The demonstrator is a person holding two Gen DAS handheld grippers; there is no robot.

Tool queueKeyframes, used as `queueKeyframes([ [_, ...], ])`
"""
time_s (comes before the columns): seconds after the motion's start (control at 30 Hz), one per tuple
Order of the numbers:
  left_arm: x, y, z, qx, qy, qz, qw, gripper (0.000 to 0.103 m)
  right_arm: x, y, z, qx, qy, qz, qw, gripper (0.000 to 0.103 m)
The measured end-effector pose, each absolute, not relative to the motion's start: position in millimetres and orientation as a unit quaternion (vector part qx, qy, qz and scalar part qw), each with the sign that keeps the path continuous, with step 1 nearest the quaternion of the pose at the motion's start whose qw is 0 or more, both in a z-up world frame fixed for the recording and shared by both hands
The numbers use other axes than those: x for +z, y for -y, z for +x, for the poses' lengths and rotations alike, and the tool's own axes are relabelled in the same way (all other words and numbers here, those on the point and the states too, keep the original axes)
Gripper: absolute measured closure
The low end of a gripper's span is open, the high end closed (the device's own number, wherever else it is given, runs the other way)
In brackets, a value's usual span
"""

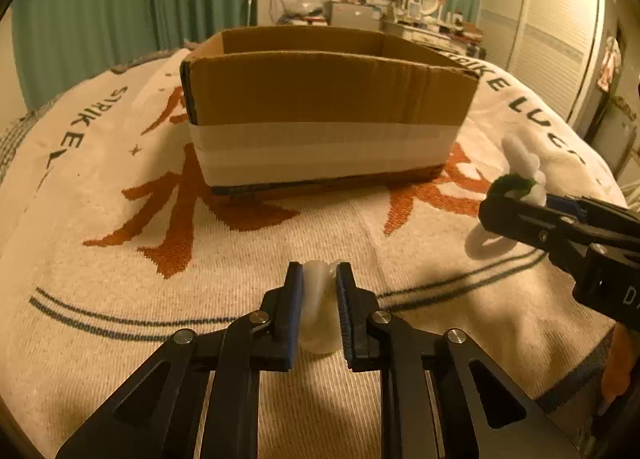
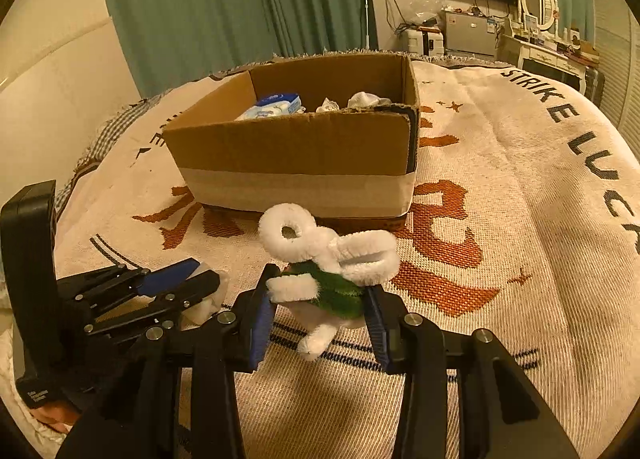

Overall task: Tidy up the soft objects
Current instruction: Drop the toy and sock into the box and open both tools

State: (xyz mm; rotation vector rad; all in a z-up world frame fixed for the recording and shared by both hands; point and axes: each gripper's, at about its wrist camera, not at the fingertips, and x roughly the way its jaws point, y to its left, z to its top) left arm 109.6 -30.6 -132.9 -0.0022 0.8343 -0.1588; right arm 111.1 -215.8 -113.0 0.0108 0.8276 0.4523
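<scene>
Left hand-held gripper (image 1: 319, 299) & right hand-held gripper (image 2: 320, 311): black linkages, blue pads, silver screws.

Left wrist view: the box (image 1: 328, 99) interior is hidden behind its near wall. The white object (image 1: 318, 299) between the left gripper (image 1: 319, 279) pads is largely covered by them; its kind cannot be told. The right gripper (image 1: 516, 195) is cut off by the picture's edge.

Right wrist view: box contents (image 2: 276, 105) show only their tops, print too small to read. The fuzzy toy (image 2: 332, 259) has its lower body hidden by the right gripper (image 2: 320, 291) pads.
</scene>
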Motion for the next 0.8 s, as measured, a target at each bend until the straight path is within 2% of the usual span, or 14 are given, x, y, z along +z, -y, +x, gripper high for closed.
queueKeyframes([
  [0.37,-76,35,88,-0.069,-0.353,0.005,0.933,0.091,-74,219,80,0.212,-0.363,-0.009,0.907,0.063],
  [0.63,-1,39,103,-0.078,-0.282,0.025,0.956,0.091,-4,215,92,0.229,-0.302,-0.022,0.925,0.063],
  [0.8,21,43,137,-0.089,-0.263,0.032,0.960,0.090,29,207,121,0.237,-0.278,-0.033,0.930,0.063],
])
